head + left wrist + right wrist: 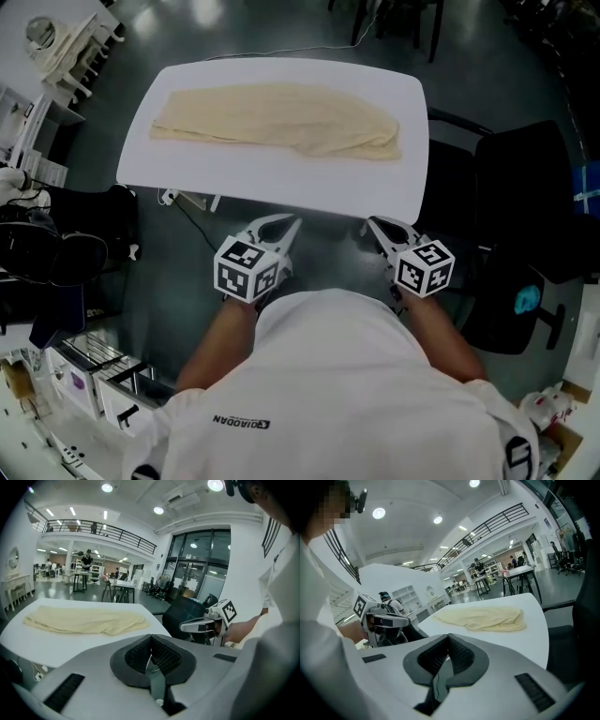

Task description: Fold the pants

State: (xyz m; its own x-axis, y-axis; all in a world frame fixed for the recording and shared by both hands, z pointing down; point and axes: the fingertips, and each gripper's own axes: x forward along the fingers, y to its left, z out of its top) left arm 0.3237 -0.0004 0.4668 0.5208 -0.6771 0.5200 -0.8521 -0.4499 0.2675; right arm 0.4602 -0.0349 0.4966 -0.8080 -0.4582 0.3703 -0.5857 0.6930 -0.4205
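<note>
Pants flat on the bench, both grippers closed and empty, short of the cloth.

The pants [277, 120] lie as one long cream strip across the far half of the white bench [281, 192], bulkier end at our right. We read them as spread lengthwise so each end is open to one hand. The left gripper [281, 228] and right gripper [377, 231] sit just off the near bench edge, well apart from the pants and set side by side. We judge that stance is there to take two corners at once. On both, the fingers [136, 656] are pressed together with nothing between them, so they need to open before any pinch. A black chair [525, 216] stands beside the bench at our right, clear of the reach path.
</note>
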